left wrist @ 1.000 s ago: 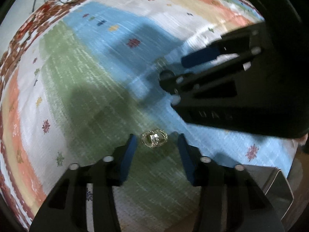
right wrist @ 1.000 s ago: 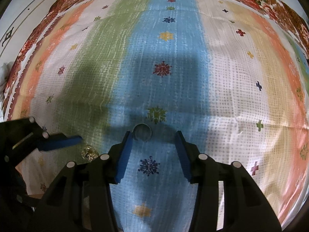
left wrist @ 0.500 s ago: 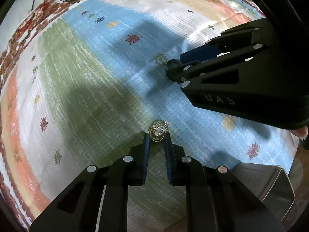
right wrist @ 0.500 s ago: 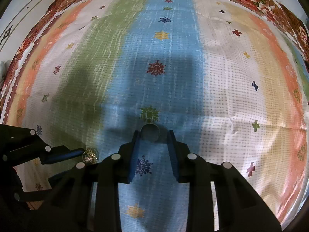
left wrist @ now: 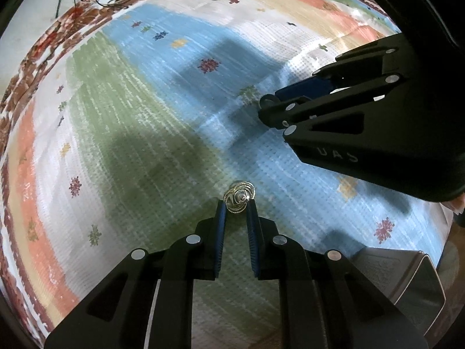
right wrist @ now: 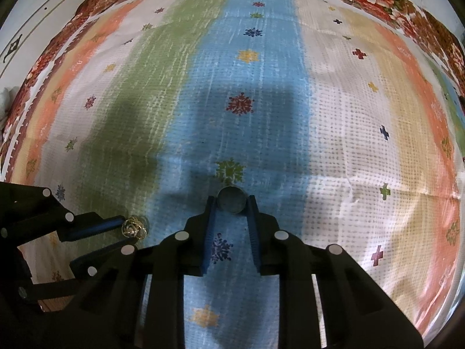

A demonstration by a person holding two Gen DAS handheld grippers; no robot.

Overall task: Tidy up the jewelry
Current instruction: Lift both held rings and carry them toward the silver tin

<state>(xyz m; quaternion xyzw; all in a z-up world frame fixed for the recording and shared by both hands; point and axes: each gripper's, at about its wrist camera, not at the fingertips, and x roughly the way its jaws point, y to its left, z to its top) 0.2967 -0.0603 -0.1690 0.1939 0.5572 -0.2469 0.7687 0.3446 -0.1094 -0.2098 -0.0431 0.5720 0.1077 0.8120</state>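
Two grippers point down at a striped cloth (right wrist: pixel 334 133) with small flower marks. The left gripper (left wrist: pixel 236 203) is clamped narrow on a gold wire ornament (left wrist: pixel 239 197) at the cloth's green–blue border, near the edge closest to the cameras. The right gripper (right wrist: pixel 231 203) is closing on a dark ring (right wrist: pixel 231 202) — its pads touch the ring's sides — on the blue stripe. A grey box (left wrist: pixel 407 279) sits at the near right edge.

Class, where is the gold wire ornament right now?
In the left wrist view, the gold wire ornament sits bottom centre, pinched by the left tongs on the striped cloth's green band.
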